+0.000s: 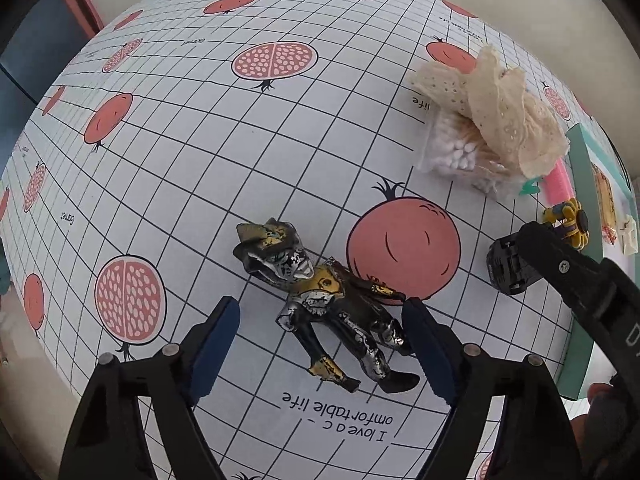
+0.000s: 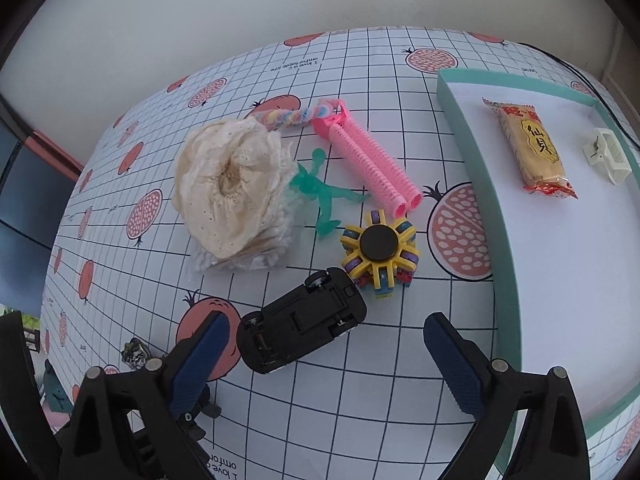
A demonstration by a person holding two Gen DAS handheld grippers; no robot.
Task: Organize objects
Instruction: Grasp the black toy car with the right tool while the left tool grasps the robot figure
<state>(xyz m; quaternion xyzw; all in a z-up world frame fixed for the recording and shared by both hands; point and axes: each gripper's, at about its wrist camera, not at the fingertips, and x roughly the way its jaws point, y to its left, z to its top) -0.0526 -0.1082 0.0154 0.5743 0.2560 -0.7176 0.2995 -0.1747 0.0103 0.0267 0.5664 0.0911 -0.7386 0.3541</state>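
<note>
The left tool (image 1: pixel 324 344) hangs low over the desk (image 1: pixel 208 132) with its blue pads wide apart, gripping nothing. Between them lies the silver, black and gold figurine (image 1: pixel 324 304), flat on its back. Its long axis runs diagonally, feet near the tool and toward the right, head away and to the left. One foot lies close against the right pad; whether they touch is unclear.

The right tool (image 2: pixel 324 360) is likewise spread apart and empty. Just ahead of it the black toy car (image 2: pixel 302 328) lies upside down, chassis and wheels up. Its long axis slants from near-left to far-right, and its near end sits close to the left pad. Which end is the front cannot be told.

Touching the car's far end is the yellow spinner toy (image 2: pixel 378 250) with a black hub. Beyond the car lie a green translucent figure (image 2: pixel 320 196), partly tucked under a cream lace scrunchie (image 2: pixel 228 184), and a pair of pink rollers (image 2: pixel 370 166). The scrunchie rests on a clear bag of cotton swabs (image 1: pixel 452 152), mostly covering it. A twisted pastel cord (image 2: pixel 292 114) lies farther still.

Right of the car, the teal-rimmed tray (image 2: pixel 506 280) holds a snack packet (image 2: pixel 530 144) and a white clip (image 2: pixel 608 156); its near corner is cut off.
</note>
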